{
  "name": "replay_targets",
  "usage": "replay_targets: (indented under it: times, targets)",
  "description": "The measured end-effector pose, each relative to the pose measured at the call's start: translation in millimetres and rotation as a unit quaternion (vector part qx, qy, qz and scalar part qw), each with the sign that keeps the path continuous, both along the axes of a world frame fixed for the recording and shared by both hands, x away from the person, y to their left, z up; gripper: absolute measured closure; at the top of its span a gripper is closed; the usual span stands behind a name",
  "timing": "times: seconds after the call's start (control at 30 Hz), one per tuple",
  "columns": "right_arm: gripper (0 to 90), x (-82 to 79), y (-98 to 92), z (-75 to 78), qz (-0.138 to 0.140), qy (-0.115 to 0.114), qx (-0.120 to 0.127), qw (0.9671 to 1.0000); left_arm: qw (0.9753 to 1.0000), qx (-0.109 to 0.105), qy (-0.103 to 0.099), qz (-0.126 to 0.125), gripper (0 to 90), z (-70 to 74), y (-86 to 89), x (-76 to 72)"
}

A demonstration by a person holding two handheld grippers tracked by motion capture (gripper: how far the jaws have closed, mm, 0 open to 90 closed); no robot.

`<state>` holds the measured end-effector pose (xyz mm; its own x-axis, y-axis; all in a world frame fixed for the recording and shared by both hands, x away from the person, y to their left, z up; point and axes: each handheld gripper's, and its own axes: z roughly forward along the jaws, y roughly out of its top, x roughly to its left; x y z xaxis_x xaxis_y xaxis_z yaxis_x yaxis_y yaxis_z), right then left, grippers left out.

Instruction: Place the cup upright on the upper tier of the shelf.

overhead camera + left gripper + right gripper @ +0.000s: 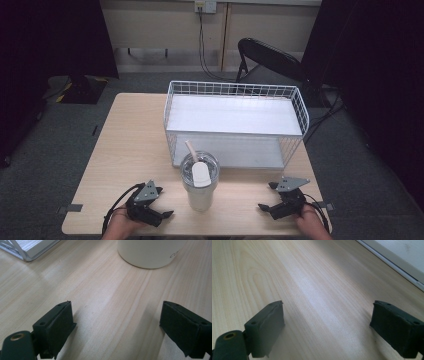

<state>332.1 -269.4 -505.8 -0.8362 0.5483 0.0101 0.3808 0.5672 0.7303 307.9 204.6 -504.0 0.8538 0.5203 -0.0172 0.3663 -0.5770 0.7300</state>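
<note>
High view shows a white tumbler (200, 192) standing upright on the wooden table (125, 145), with a clear lid and a pale straw leaning up out of it toward the far left. It sits between the two grippers, closer to the left gripper (159, 210) than to the right gripper (267, 206), and apart from both. That middle spot looks deliberate: either hand can reach it without crossing the other.

The left gripper rests low near the table's front edge, its jaws spread wide with nothing between them, and they point toward the cup's base. In the left gripper view the tumbler's rounded foot (150, 253) stands ahead and a little to the right of the gap between the jaws, so a short push forward with a slight turn would probably bring the cup between the pads. The spread seems chosen to clear the cup's girth.

The right gripper is likewise wide open and empty, its jaws aimed inward toward the cup. The right gripper view shows bare wood in front of it, with the pale base edge of the wire basket (397, 260) ahead to its right.

Beyond the tumbler, just behind it, stands the white wire basket (235, 90), its open side facing the person, likely the place for the cup.
</note>
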Motion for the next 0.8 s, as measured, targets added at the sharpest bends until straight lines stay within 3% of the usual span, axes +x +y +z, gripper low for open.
replay_targets:
  times: [0.27, 0.6, 0.73, 0.8]
  targets:
    - [10.6, 0.1, 0.0, -0.1, 0.000, -0.001, 0.001, 1.0000, 0.9997, -0.022, 0.010, 0.004, 15.9, 1.6, -7.2, 2.5]
    - [10.6, -0.1, -0.1, 0.0, 0.000, 0.000, 0.000, 1.0000, 0.9971, -0.072, -0.015, -0.019, 16.6, 23.7, -29.1, -2.2]
    - [10.6, -0.2, -0.1, 0.0, 0.000, 0.000, 0.000, 1.0000, 0.9967, -0.070, -0.025, -0.033, 16.7, 26.5, -39.6, -2.5]
    - [10.6, -0.3, -0.2, 0.1, -0.001, 0.000, 0.000, 1.0000, 0.9957, -0.081, -0.026, -0.037, 16.7, 28.3, -43.4, -2.9]
